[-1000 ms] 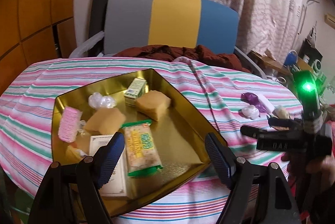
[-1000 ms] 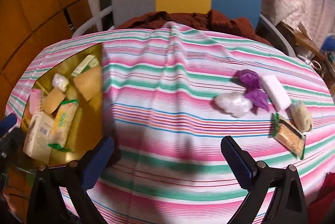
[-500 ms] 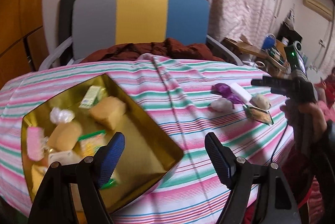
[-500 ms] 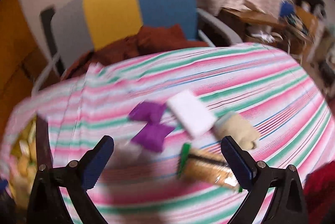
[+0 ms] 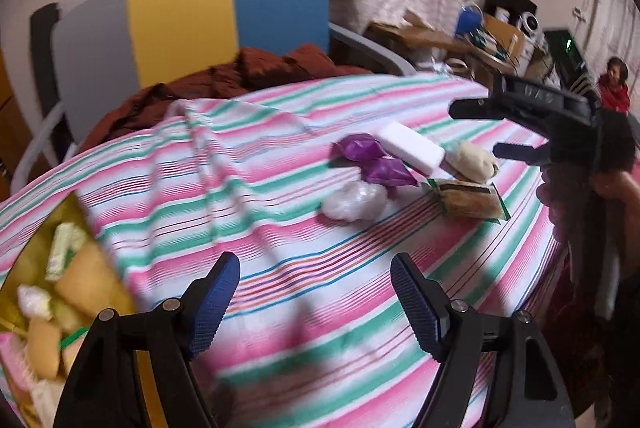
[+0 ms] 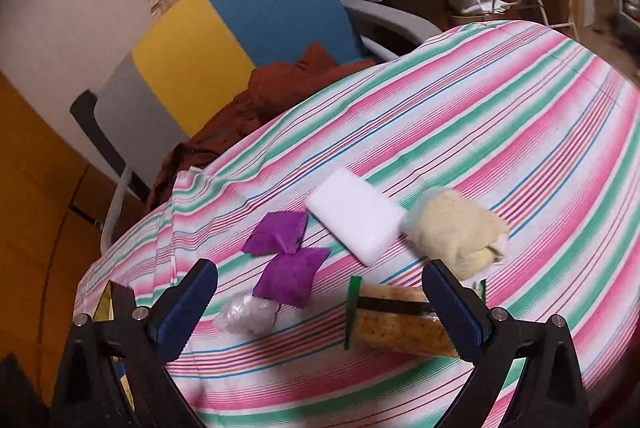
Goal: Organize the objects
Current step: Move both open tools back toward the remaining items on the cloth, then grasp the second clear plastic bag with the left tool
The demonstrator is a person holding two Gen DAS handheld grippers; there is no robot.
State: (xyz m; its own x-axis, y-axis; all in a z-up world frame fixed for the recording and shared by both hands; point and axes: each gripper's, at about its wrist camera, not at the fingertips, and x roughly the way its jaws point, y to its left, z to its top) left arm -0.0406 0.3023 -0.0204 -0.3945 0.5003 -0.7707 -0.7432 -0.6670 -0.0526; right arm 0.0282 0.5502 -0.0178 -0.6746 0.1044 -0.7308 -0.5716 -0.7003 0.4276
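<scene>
Our right gripper [image 6: 320, 302] hovers, fingers spread and empty, over the cracker packet [image 6: 396, 324] among loose snacks on the striped table [image 6: 500, 131]; our left gripper [image 5: 316, 302], likewise released, hangs beside the gold tray [image 5: 24, 256] of snacks

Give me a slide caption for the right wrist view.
Open right gripper hovers over snack packets on striped tablecloth.

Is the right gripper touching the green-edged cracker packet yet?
Cannot tell. In the right wrist view the open right gripper overlaps the cracker packet; in the left wrist view it seems raised, but blur hides any gap.
</scene>
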